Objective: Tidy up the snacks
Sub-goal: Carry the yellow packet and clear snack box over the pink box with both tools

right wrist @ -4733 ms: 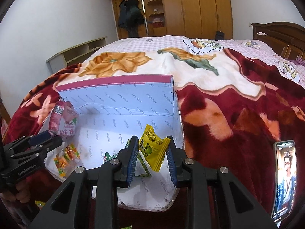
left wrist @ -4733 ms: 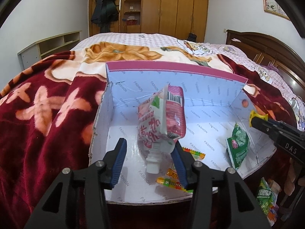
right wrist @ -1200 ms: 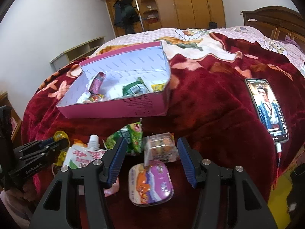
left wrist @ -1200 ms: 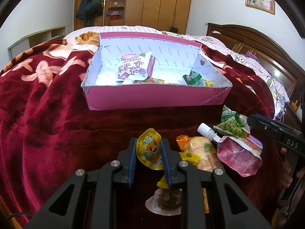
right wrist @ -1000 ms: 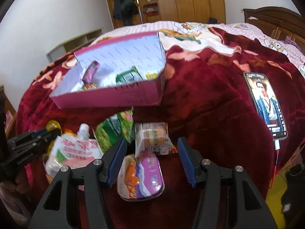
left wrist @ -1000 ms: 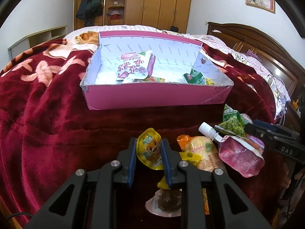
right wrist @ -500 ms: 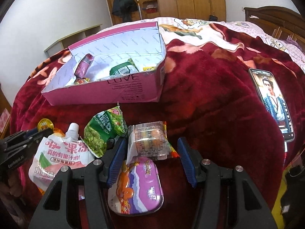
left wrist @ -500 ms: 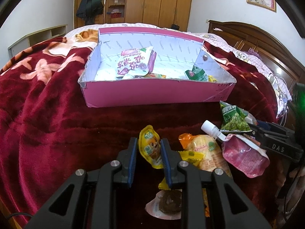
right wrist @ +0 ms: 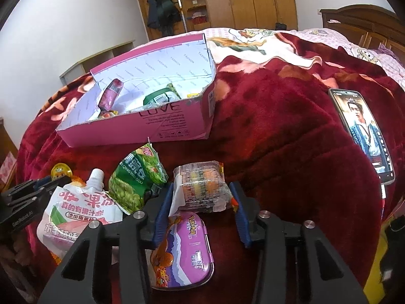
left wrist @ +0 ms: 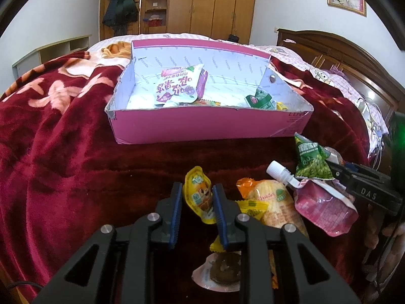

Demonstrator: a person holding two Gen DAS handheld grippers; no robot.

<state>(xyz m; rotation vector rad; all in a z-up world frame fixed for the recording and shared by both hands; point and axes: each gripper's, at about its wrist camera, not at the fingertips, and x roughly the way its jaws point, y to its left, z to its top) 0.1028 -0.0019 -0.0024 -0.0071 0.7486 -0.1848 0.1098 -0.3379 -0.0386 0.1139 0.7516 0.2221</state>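
- The pink cardboard box with a white printed lining (left wrist: 202, 126) sits on the dark red plush blanket (left wrist: 63, 157) of the bed, and it already holds a few snacks: a white-and-pink drink pouch (left wrist: 178, 87), a small green packet (left wrist: 262, 100) and some little candies beside them.
- Most of the pile is not yet in: a green foil bag of peas (right wrist: 136, 177), a white spouted jelly pouch with red lettering (right wrist: 78, 210), an orange-and-yellow wrapped snack (left wrist: 272, 202), a purple cartoon tin (right wrist: 184, 250) and a round brown sweet in a clear wrapper (left wrist: 224, 273) all lie on the blanket just before the box.
- The left gripper (left wrist: 197, 207) has its fingers clenched on a small yellow cartoon sachet (left wrist: 200, 195), near the box's front wall.
- The right gripper (right wrist: 200, 207) has its fingers spread around a clear-wrapped block of layered cake (right wrist: 202, 187); whether they touch it I cannot tell.
- By my judgement the job is under half done.
- A smartphone with a lit screen (right wrist: 364, 129) lies well apart, to the right.
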